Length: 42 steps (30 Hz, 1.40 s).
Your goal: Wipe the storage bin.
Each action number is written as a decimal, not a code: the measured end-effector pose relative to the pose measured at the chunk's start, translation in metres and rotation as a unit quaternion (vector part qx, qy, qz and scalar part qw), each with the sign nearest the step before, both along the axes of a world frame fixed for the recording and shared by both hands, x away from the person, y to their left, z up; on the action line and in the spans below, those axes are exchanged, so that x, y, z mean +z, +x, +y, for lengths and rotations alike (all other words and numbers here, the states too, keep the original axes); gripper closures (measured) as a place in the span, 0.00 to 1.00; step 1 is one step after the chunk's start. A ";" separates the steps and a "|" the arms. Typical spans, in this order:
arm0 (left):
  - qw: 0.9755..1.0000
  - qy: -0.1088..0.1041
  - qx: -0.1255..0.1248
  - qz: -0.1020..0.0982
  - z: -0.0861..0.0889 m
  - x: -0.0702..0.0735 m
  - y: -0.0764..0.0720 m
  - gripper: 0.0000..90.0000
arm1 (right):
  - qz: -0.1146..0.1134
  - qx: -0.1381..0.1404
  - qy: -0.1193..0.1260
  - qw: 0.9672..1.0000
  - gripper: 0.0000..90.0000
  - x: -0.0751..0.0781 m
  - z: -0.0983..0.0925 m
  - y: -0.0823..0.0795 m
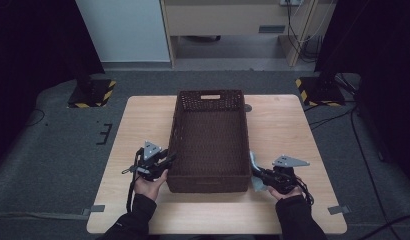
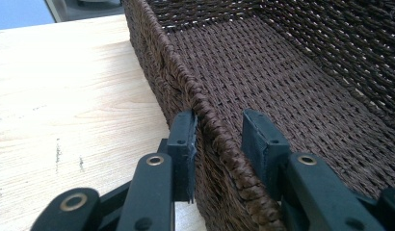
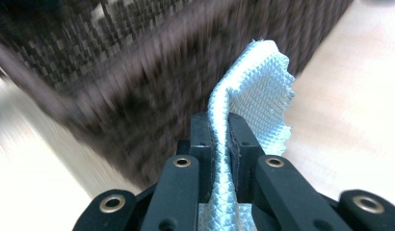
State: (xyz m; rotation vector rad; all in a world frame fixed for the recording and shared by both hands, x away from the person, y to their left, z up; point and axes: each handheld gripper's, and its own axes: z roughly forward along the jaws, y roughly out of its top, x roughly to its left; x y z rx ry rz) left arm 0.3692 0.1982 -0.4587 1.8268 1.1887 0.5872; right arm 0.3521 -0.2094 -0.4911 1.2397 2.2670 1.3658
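Basket [image 1: 209, 142]: dark woven rectangle, landmark for all that follows; sits lengthwise in the middle of the bench [image 1: 143, 120], inside bare as far as seen.
Left gripper [image 1: 165, 161]: at the basket's near left corner, straddling the left wall. In the left gripper view [image 2: 216, 137] one jaw stands outside the rim, the other inside.
Left jaws: partly closed about the rim; outer pad lies against the weave, inner pad shows a gap. Whether they truly pinch the wall I cannot tell.
Likely reason: bracing the basket so it does not slide while the other hand works.
Cloth [image 3: 256, 91]: pale blue, waffle-textured, just outside the basket's near right corner, close to the right wall, above the bench.
Right gripper [image 1: 257, 175]: beside that same corner; jaws clenched on a fold of the cloth, which stands up past the tips and flops over.
Grip choice: pinching a narrow fold leaves the rest free to hang, handy for lifting over the rim.
Step in hand, judged: cloth carried toward the basket, not yet inside.
Blur: right gripper view smears the basket wall.
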 end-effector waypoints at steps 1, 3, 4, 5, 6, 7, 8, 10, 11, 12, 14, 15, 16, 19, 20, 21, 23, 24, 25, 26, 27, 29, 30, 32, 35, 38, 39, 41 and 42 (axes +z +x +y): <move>1.000 0.000 0.000 0.000 0.000 0.000 0.001 0.73 | 0.004 0.003 -0.007 1.000 0.93 -0.005 0.002 0.001; 1.000 0.000 -0.001 0.000 0.000 0.000 0.002 0.73 | 0.019 0.008 -0.018 1.000 0.93 -0.011 0.008 0.002; 1.000 -0.001 -0.002 0.001 0.000 0.000 0.002 0.73 | 0.020 0.012 -0.028 0.999 0.93 -0.014 0.009 0.004; 1.000 -0.001 -0.002 0.001 0.001 0.000 0.002 0.73 | 0.024 0.011 -0.030 0.999 0.93 -0.015 0.011 0.004; 1.000 0.000 -0.003 0.001 0.001 0.000 0.002 0.72 | 0.022 0.012 -0.033 0.999 0.93 -0.015 0.011 0.004; 1.000 0.000 -0.003 0.001 0.001 0.000 0.002 0.72 | 0.021 0.010 -0.031 0.999 0.93 -0.013 0.010 0.004; 1.000 0.000 -0.003 0.001 0.001 0.000 0.002 0.72 | 0.014 0.007 -0.027 1.000 0.93 -0.010 0.009 0.004; 1.000 -0.001 -0.003 0.001 0.001 0.000 0.002 0.71 | -0.007 0.005 -0.003 1.000 0.93 0.001 0.003 0.000; 1.000 -0.001 -0.002 0.001 0.001 0.000 0.002 0.71 | -0.024 0.003 0.009 1.000 0.93 0.008 0.000 -0.003; 1.000 -0.001 -0.002 0.001 0.001 0.000 0.002 0.71 | -0.041 0.000 0.026 0.999 0.93 0.016 -0.003 -0.005; 1.000 -0.001 -0.002 0.002 0.001 0.000 0.002 0.72 | -0.068 0.002 0.051 0.996 0.93 0.029 -0.007 -0.011; 1.000 0.000 0.000 0.001 0.001 0.000 0.002 0.72 | -0.077 0.008 0.057 0.995 0.93 0.032 -0.008 -0.014; 1.000 0.001 0.002 0.001 0.000 0.000 0.002 0.72 | -0.079 0.014 0.057 0.995 0.93 0.034 -0.008 -0.016; 1.000 0.005 0.005 0.001 -0.001 0.001 0.003 0.72 | -0.060 0.019 0.037 0.997 0.93 0.026 -0.003 -0.016; 1.000 0.005 0.005 0.001 0.000 0.000 0.004 0.72 | -0.049 0.016 0.026 0.998 0.93 0.021 -0.002 -0.014; 1.000 0.003 0.006 0.002 0.000 0.000 0.005 0.72 | -0.038 0.016 0.017 0.999 0.93 0.016 -0.001 -0.012; 1.000 0.002 0.005 0.001 0.001 0.000 0.007 0.72 | -0.013 0.018 0.000 1.000 0.93 0.006 0.000 -0.007; 1.000 0.001 0.004 0.001 0.002 0.000 0.007 0.72 | -0.005 0.018 -0.008 1.000 0.93 0.001 0.001 -0.005; 1.000 0.001 0.003 0.001 0.002 0.000 0.007 0.72 | 0.007 0.016 -0.011 1.000 0.93 -0.003 0.001 -0.004; 1.000 0.002 0.003 0.000 0.001 0.000 0.007 0.72 | 0.013 0.016 -0.014 1.000 0.93 -0.006 0.001 -0.002; 1.000 0.003 0.002 0.000 0.001 0.000 0.007 0.72 | 0.021 0.013 -0.015 1.000 0.93 -0.009 0.002 -0.001; 1.000 0.001 0.004 0.001 0.002 0.000 0.007 0.71 | 0.025 0.012 -0.018 0.999 0.93 -0.012 0.002 0.000; 1.000 0.002 0.004 0.001 0.002 0.000 0.007 0.71 | 0.022 0.015 -0.019 0.999 0.93 -0.011 0.002 0.000; 1.000 0.002 0.003 0.000 0.002 0.000 0.007 0.70 | 0.013 0.011 -0.006 1.000 0.93 -0.005 0.001 -0.002; 1.000 0.002 0.003 0.001 0.002 0.000 0.007 0.70 | -0.033 0.011 0.026 0.999 0.93 0.013 -0.004 -0.010; 1.000 0.002 0.003 0.001 0.002 0.000 0.007 0.70 | -0.074 0.013 0.058 0.995 0.93 0.032 -0.009 -0.020; 1.000 0.002 0.003 0.001 0.002 0.000 0.007 0.70 | -0.083 0.014 0.064 0.994 0.93 0.034 -0.008 -0.023; 1.000 0.001 0.004 0.002 0.002 0.000 0.007 0.70 | -0.077 0.023 0.056 0.995 0.93 0.031 -0.006 -0.027; 1.000 0.001 0.004 0.002 0.002 0.000 0.007 0.70 | -0.067 0.026 0.045 0.996 0.93 0.027 -0.004 -0.027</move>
